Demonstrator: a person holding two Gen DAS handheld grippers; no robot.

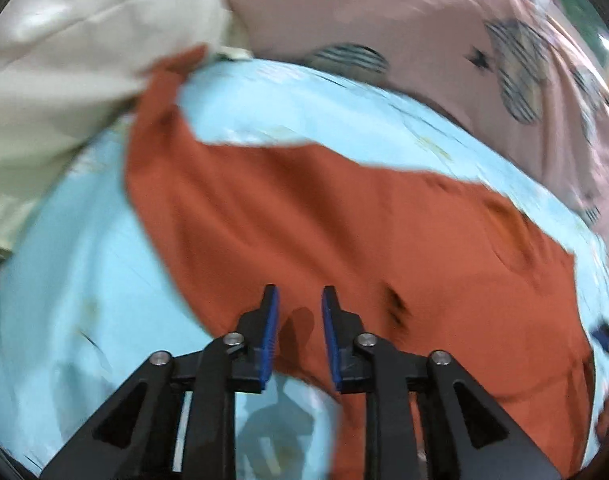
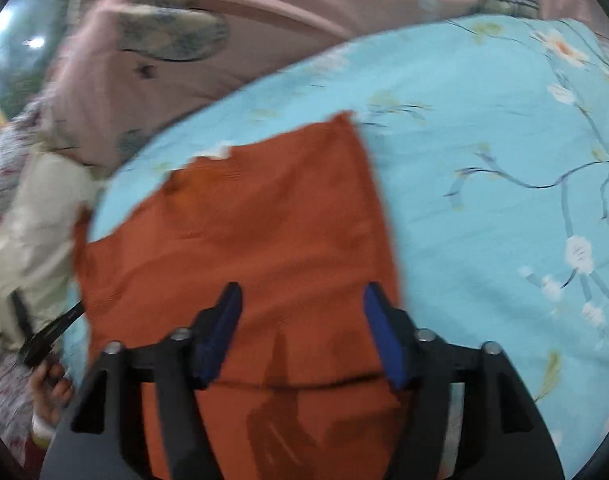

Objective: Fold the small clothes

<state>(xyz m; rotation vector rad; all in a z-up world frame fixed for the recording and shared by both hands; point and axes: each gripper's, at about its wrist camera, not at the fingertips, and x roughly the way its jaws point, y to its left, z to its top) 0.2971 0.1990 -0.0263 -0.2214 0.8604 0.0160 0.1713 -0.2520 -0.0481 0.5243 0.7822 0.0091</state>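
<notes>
Home bedrm: floral bedsheet, pink patterned duvet.

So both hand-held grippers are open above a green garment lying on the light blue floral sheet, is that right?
Not quite: the garment is rust orange, not green, as the right wrist view shows. Both the left hand-held gripper and right hand-held gripper are open above it on the light blue floral sheet.

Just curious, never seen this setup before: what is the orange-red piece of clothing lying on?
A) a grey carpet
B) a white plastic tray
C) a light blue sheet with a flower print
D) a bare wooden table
C: the orange-red garment lies spread on a light blue sheet printed with white blossoms and thin branches.
</notes>
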